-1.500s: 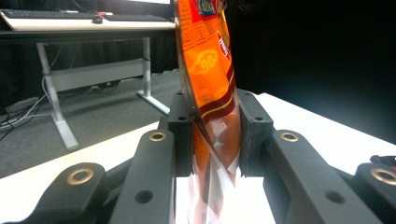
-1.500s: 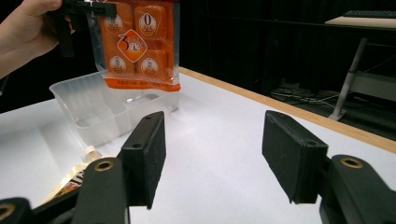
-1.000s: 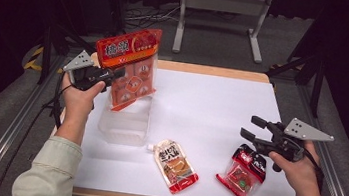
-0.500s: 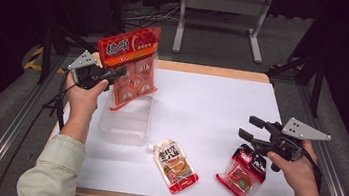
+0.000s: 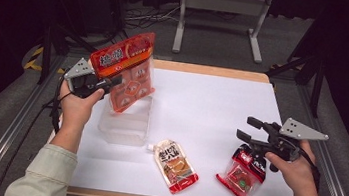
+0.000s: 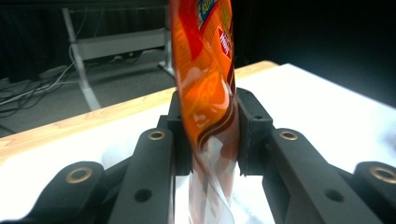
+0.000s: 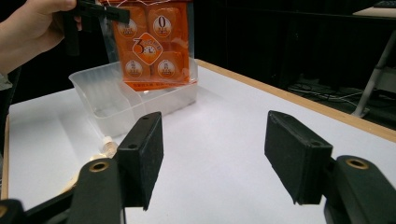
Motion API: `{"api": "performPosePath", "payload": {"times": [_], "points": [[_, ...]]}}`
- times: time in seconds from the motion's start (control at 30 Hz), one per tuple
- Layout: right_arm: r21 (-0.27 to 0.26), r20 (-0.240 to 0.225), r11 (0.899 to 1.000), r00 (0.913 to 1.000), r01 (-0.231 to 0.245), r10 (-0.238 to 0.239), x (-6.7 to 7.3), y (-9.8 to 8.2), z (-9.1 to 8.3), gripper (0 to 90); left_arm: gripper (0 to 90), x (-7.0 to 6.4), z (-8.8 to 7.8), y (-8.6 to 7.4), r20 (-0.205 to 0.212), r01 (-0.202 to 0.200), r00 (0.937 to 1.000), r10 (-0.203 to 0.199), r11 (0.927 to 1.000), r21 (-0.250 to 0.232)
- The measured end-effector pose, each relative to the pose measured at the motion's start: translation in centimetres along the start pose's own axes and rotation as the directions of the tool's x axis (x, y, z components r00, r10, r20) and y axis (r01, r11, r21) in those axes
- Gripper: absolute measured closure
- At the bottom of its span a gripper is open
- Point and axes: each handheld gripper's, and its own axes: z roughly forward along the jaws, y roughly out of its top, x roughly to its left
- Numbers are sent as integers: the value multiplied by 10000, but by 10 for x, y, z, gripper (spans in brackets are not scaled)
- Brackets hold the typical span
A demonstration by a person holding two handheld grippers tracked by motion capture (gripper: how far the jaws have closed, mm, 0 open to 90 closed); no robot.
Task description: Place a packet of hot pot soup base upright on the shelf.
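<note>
Jaws of my left gripper [image 5: 106,83] are clamped on the orange snack bag [image 5: 126,72], pads pinching it at the side; in the left gripper view the bag [image 6: 205,79] stands edge-on between the pads, clear film at its bottom. Bag hangs lifted off the table [image 5: 211,112], far left, w/ its lower edge over the clear plastic tub [image 5: 126,125] just beneath; can't tell if it touches the rim. From the right gripper view the bag [image 7: 152,44] dangles over the tub [image 7: 130,100], my left hand [image 7: 32,28] up at the top left. My right gripper [image 5: 251,130] hovers at the near right, jaws apart w/ nothing between them, pads [image 7: 142,156] wide over bare white tabletop. Just under and near-side of that gripper lies a red pouch [image 5: 243,173] flat on the table. A 2nd pouch w/ a spout [image 5: 175,164], beige and red, lies near centre, between tub and red pouch, spout end twd the tub. Both forearms come in from the near edge in pale sleeves.
</note>
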Motion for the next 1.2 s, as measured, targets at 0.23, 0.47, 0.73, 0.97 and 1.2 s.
{"api": "performPosePath", "payload": {"times": [0.23,0.47,0.73,0.97,1.2], "points": [[0,-20,10000,10000,23,-23,1,1,-1,385,715,5,10,-4,-156,163,9998,-152,9969,764],[-11,-50,10000,10000,14,-14,0,0,-2,382,715,8,25,-11,136,230,9996,-245,9946,1013],[111,-77,9999,10000,30,-29,2,-1,1,380,715,19,26,-18,388,348,9985,-383,9954,892],[44,-88,10000,10000,-21,21,1,-1,2,376,714,42,26,-28,287,1336,9903,-1363,9878,796],[141,-123,9999,9999,-26,28,0,-3,6,370,708,36,26,-24,409,1218,9913,-1250,9899,726]]}}
